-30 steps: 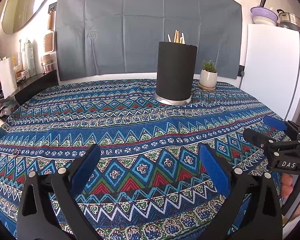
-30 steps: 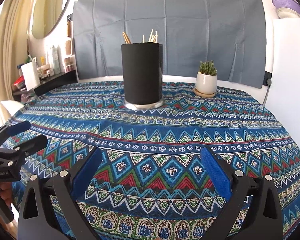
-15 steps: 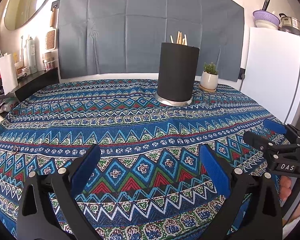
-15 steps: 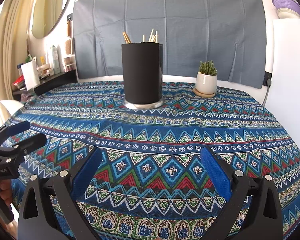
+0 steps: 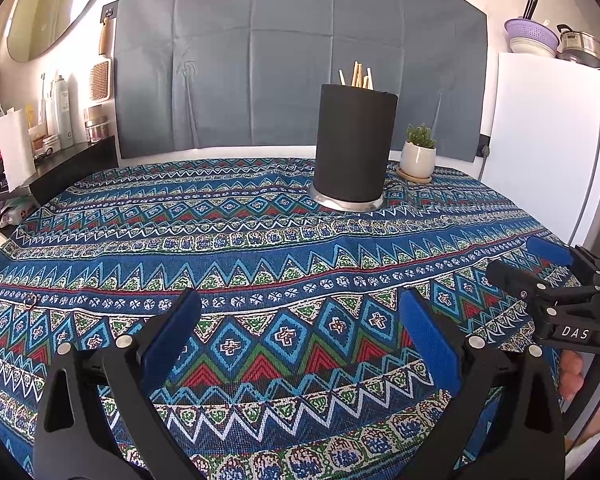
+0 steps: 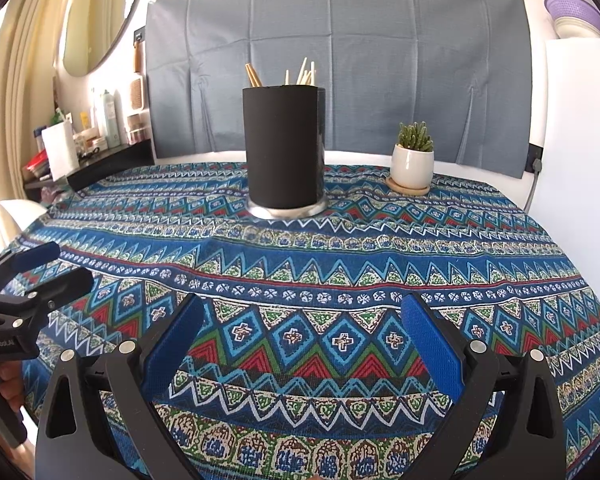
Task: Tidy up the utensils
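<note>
1. We see the left claw (image 5: 300, 312) low over the near edge of the table (image 5: 180, 216), its blue pads spread wide with nothing between them.
2. The right claw (image 6: 302, 316) hangs at the same height, equally wide apart and empty; each claw appears at the margin of the other's view.
3. The black holder (image 6: 284, 144) stands upright on a metal base toward the far side of the table, with the pale wooden utensil tips (image 6: 300, 74) rising above its rim. We see no loose utensil on the patterned cloth.
4. A small potted succulent (image 6: 414, 160) sits on a coaster just beside the holder, apart from it.
5. Compared with a second ago, the left view has tilted slightly, so the holder sits lower in it; the right view is nearly unchanged. Neither claw has closed or advanced.
6. We judge that the utensils are already gathered, so the task is either at its end or has not begun a new pick.
</note>
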The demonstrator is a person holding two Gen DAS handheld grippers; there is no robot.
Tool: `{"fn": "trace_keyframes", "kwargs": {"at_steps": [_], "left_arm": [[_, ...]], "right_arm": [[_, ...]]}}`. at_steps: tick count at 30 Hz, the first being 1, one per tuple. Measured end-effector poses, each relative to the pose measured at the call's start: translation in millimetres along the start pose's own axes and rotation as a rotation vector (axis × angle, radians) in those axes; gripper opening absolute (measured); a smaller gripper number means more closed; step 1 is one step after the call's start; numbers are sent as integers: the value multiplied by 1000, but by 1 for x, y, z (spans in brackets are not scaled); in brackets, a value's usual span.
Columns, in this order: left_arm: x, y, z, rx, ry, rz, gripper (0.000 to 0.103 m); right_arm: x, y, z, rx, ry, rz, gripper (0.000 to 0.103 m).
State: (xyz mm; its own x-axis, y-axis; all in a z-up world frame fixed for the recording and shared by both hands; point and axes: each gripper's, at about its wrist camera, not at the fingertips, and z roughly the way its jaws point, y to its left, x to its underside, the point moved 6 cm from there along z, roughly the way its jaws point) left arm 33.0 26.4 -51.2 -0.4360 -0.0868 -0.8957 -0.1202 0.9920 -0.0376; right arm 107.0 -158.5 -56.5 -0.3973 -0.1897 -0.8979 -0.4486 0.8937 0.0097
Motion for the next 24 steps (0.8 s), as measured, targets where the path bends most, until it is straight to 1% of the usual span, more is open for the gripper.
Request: {"fn": "trace_keyframes", "kwargs": {"at_steps": [12, 17, 21, 24], "left_arm": [[0, 1, -1, -1, 3, -11, 97], [0, 1, -1, -2, 3, -11, 97], [0, 0, 1, 12, 12, -4, 97], [-1, -2, 1, 6, 8, 0, 97]], "right_arm": [[0, 0, 0, 3, -2, -1, 95], [0, 0, 0, 4, -1, -1, 95], [0, -1, -1, 5, -4, 0, 95], [0, -1, -1, 6, -3, 0, 95]]}}
